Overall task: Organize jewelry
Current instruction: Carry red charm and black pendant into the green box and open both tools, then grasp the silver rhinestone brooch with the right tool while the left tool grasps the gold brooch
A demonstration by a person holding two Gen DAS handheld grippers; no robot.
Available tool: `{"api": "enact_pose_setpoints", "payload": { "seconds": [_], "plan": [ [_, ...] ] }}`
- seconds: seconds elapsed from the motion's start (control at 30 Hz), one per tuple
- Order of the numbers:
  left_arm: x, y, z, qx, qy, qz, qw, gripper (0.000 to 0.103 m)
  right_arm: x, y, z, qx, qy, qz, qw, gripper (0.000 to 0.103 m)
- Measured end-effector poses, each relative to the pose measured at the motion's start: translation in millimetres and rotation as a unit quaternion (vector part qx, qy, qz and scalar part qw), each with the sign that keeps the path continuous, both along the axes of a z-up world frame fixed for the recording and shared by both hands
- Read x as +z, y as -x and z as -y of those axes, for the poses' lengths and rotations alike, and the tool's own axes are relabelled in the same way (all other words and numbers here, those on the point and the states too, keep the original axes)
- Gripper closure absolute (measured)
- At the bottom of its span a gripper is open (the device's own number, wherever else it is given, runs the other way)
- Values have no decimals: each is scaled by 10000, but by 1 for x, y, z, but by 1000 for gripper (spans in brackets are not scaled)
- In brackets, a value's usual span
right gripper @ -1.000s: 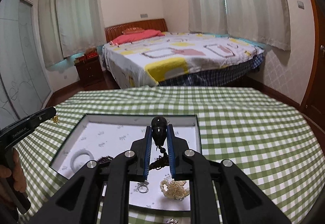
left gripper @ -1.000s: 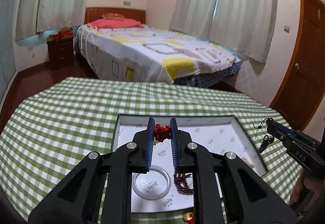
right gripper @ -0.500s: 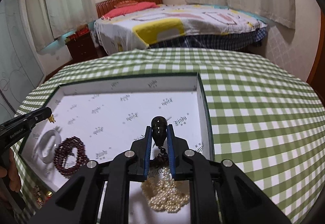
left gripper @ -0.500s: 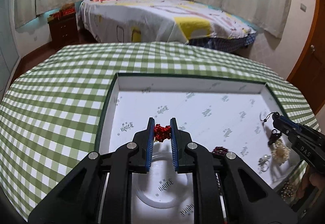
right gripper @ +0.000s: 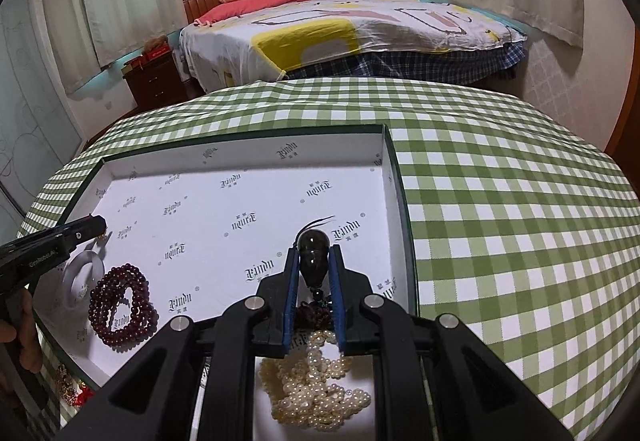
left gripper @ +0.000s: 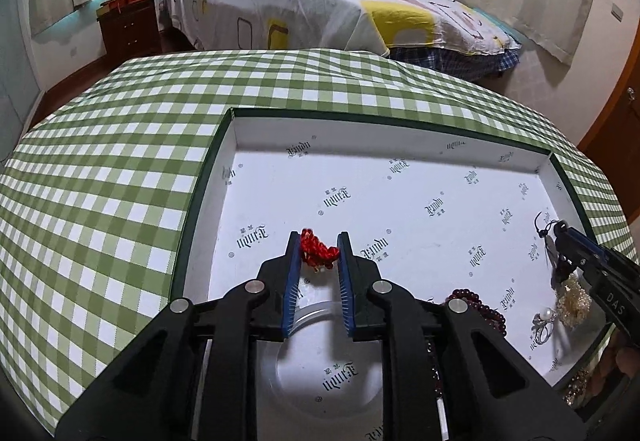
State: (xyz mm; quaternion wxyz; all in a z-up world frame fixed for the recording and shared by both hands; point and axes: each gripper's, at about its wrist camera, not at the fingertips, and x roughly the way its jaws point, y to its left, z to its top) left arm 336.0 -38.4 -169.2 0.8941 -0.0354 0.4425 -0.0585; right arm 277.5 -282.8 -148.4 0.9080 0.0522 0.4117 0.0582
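- The surface (left gripper: 100,177) wears a green-and-white check cloth; a shallow white-lined tray (left gripper: 400,129) with a dark rim lies on it.
- The left gripper (left gripper: 319,253) hangs low over the tray's left part. Its blue-padded fingers (left gripper: 293,265) are parting, and a small red bead cluster (left gripper: 318,251) sits between them. The cluster touches both pads; whether it rests on the tray floor cannot be told.
- A clear bangle (right gripper: 78,277) lies on the tray floor just under and behind the left gripper.
- A coil of dark red beads (right gripper: 122,307) lies just right of the bangle, inside the tray.
- A ring with a pearl (left gripper: 543,321) lies near the tray's right wall, beside a pale beaded pile (left gripper: 574,301).
- The right gripper (right gripper: 314,265) hangs over the tray's right part, close to the right wall. Its fingers (right gripper: 335,281) stand nearly together and pinch a dark glossy pendant (right gripper: 314,259), upright between the pads, with a dark cord and tassel hanging below.
- A heap of pearls (right gripper: 316,389) lies under the right gripper, inside the tray.
- Some gold and red pieces (right gripper: 68,389) lie on the cloth outside the tray's near left corner.
- A bed (right gripper: 360,29) stands beyond the surface.
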Motion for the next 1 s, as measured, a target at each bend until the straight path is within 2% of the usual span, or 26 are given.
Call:
{"api": "enact_pose_setpoints", "payload": {
  "seconds": [0.03,0.13,0.4,0.5,0.7,1.0],
  "plan": [
    [0,0,0,-1,9,-9,10000,75,0,0,1,13,-13,4,10000,83],
    [2,1,-1,19,24,51,10000,63,1,1,0,32,-14,25,10000,74],
    [11,14,-9,61,141,201,9997,62,10,7,3,-45,-107,147,9998,73],
    [22,26,-10,72,139,422,9990,54,19,13,4,-88,-138,277,9995,73],
    [50,62,-19,79,152,978,9951,54,36,34,1,-116,-202,507,9984,73],
    [57,114,-22,99,163,1150,9932,54,36,82,-15,-28,-195,559,9982,73]
  ]
}}
